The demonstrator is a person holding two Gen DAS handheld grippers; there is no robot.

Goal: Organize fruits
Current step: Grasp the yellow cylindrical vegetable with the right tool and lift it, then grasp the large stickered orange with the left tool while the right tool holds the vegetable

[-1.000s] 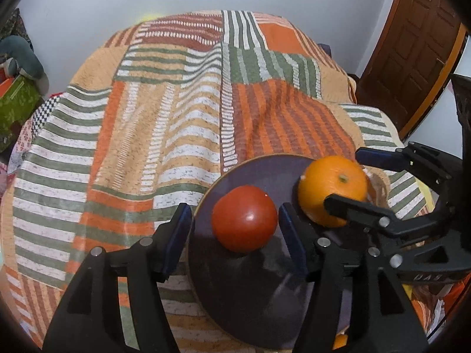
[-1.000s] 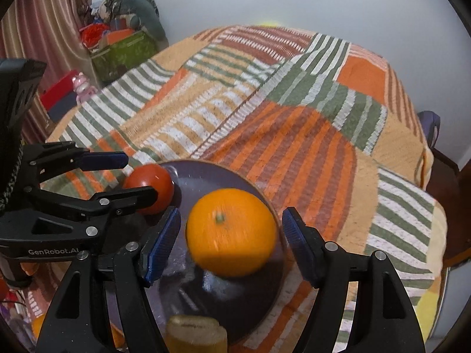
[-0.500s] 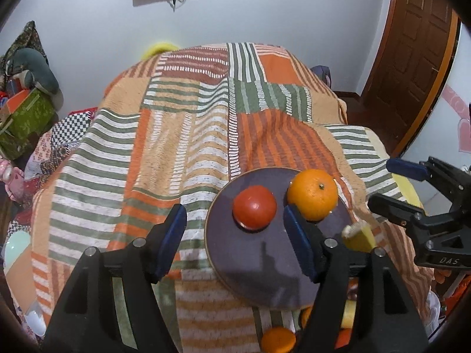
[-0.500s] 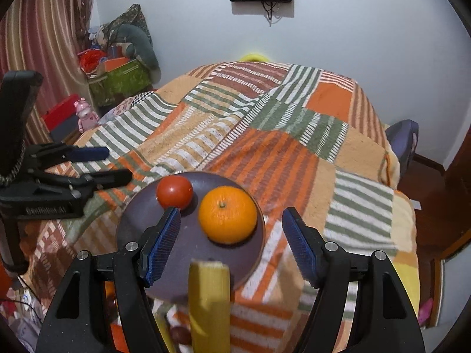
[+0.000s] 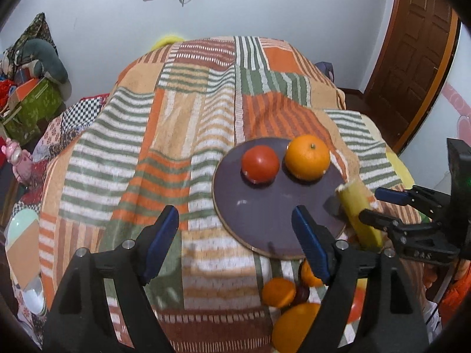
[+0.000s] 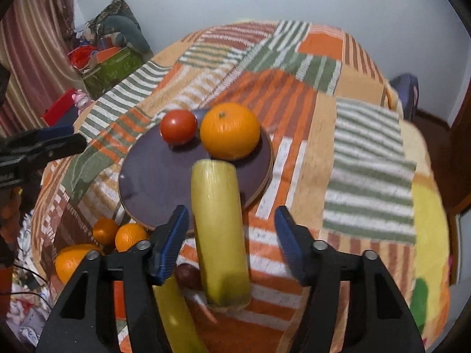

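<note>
Right wrist: banana [image 6: 217,229] blurred, base cut off, between right gripper [image 6: 231,210] jaws just closing, right pad clear, unclamped | left gripper [image 5: 234,211] released, just widening, empty | tomato [image 6: 178,126], orange [image 6: 229,131] on plate [image 6: 153,173] | fruit pile [image 6: 129,235] half-hidden

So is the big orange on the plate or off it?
On it: the orange sits on the purple plate, beside the tomato.

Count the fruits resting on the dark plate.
2: a red tomato on the plate's far left part, and an orange just right of it. Nothing seems hidden there.
</note>
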